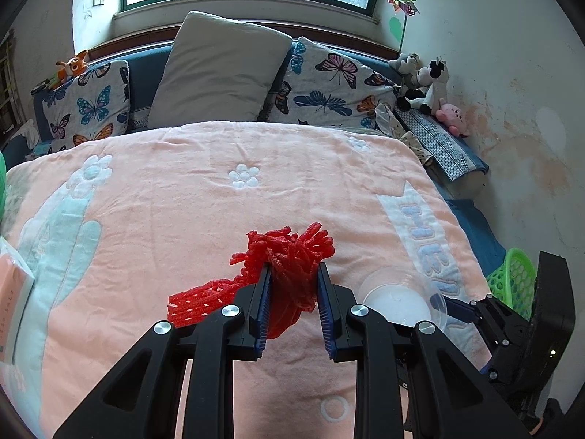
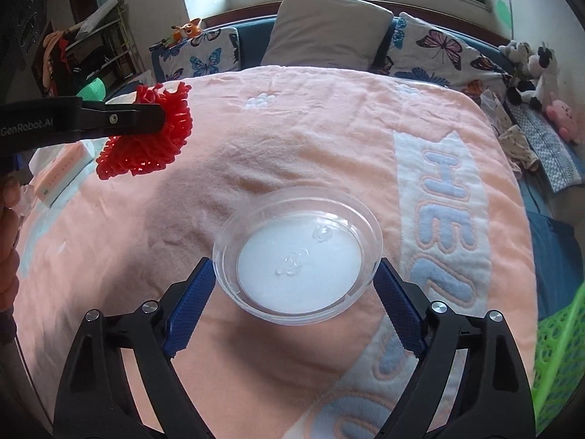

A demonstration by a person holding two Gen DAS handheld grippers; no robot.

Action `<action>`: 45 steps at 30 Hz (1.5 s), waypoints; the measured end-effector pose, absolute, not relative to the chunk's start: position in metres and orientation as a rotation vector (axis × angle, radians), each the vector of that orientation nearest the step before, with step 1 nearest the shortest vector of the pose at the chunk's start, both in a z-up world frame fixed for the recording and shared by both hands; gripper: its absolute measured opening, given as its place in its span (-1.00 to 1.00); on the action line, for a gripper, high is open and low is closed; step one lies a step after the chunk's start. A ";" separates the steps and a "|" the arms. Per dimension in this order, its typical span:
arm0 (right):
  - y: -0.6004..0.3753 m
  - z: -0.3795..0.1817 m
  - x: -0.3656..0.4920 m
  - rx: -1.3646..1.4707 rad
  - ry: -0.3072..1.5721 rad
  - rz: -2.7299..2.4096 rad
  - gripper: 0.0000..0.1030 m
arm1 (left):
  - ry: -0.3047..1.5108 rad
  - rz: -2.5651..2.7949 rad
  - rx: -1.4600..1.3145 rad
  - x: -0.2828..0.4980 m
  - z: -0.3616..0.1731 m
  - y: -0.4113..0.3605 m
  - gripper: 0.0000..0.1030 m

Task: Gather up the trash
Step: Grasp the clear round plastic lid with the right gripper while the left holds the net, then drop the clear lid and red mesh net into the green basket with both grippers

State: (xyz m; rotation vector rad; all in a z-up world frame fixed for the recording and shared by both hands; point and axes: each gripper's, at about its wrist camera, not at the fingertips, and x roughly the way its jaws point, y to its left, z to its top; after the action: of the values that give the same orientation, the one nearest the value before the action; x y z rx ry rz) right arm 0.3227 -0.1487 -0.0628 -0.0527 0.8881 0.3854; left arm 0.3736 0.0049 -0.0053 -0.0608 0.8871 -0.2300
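Blue-padded, the left gripper clamps a red foam net, lifted above the pink blanket. Beside it, the right gripper stands wide, its pads flanking a clear plastic lid lying on the blanket.

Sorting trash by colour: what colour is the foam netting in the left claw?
Red foam netting; clearest in the left wrist view.

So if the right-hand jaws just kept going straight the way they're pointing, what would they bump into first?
Most likely the clear plastic dish: it already sits between the open jaws of the right gripper, the blue pads flanking its rim. Beneath it lies the pink blanket. Whether the pads already touch the rim is hard to tell.
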 end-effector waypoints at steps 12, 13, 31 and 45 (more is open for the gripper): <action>-0.184 -0.034 0.269 -0.045 0.850 0.334 0.68 | 0.878 -0.298 -0.046 0.331 0.007 -0.032 -0.55; -0.188 -0.031 0.263 -0.050 0.844 0.325 0.68 | 0.877 -0.304 -0.041 0.328 0.008 -0.036 -0.55; -0.281 -0.008 0.196 0.018 0.796 0.182 0.68 | 0.862 -0.462 0.024 0.279 0.030 -0.131 -0.55; -0.376 -0.022 0.165 0.104 0.833 0.009 0.38 | 0.880 -0.567 0.062 0.271 0.029 -0.204 -0.55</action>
State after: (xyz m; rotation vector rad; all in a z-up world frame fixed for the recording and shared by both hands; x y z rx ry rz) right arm 0.1646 -0.3761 -0.0222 0.1045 0.8331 0.0091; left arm 0.2707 -0.2042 0.0292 0.0623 0.8798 -0.5666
